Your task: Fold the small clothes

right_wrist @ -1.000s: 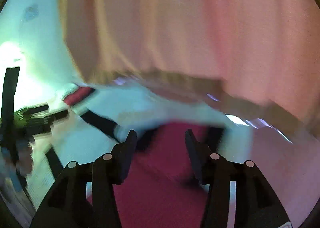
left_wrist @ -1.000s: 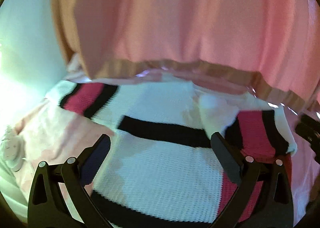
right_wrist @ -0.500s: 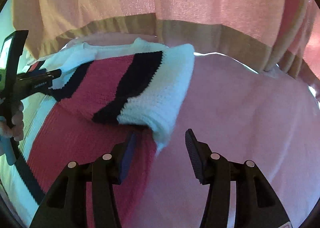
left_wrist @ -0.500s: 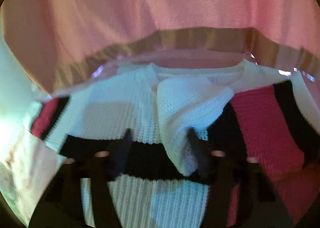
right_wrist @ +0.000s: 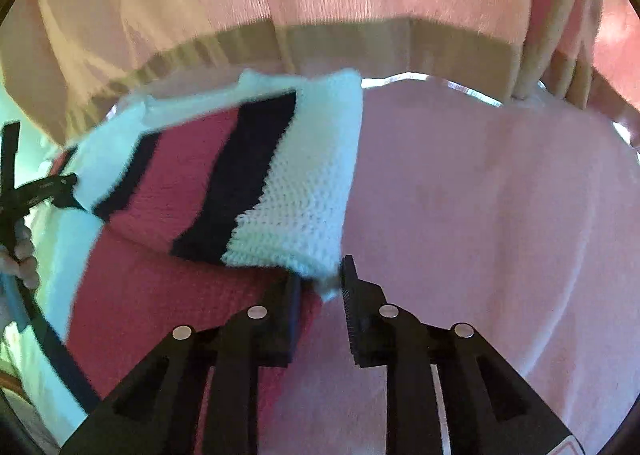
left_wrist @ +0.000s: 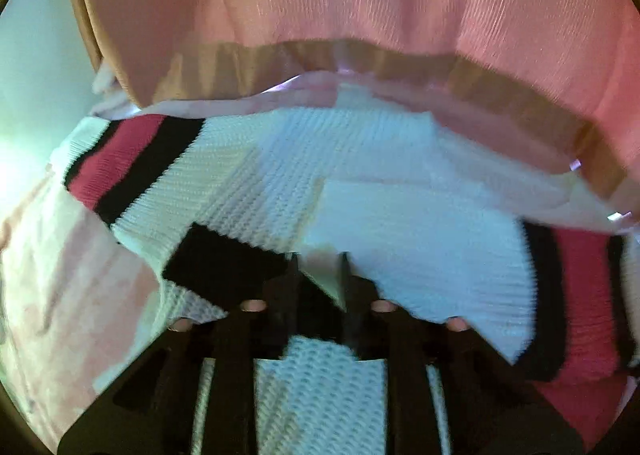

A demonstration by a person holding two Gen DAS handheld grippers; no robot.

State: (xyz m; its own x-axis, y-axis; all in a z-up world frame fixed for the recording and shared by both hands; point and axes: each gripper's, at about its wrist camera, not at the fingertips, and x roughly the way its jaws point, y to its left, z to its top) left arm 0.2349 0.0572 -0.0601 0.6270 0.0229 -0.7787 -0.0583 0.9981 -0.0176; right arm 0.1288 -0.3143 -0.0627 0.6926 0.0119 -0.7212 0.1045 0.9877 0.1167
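A small knit sweater (left_wrist: 256, 191) in white, black and deep pink lies on a pink cloth. My left gripper (left_wrist: 320, 275) is shut on a white fold of the sweater near its middle. In the right wrist view the sweater's sleeve (right_wrist: 256, 175) is folded in over the body. My right gripper (right_wrist: 320, 275) is shut on the white cuff (right_wrist: 304, 239) of that sleeve. The left gripper's finger (right_wrist: 44, 187) shows at the left edge of the right wrist view.
A pink cloth (right_wrist: 480, 215) covers the surface under and to the right of the sweater. A pink curtain with a tan band (left_wrist: 360, 55) hangs close behind. A pale wall (left_wrist: 36, 75) is at the far left.
Both grippers closed from open onto the sweater. The left moved in on the white fold; the right moved forward onto the sleeve cuff.
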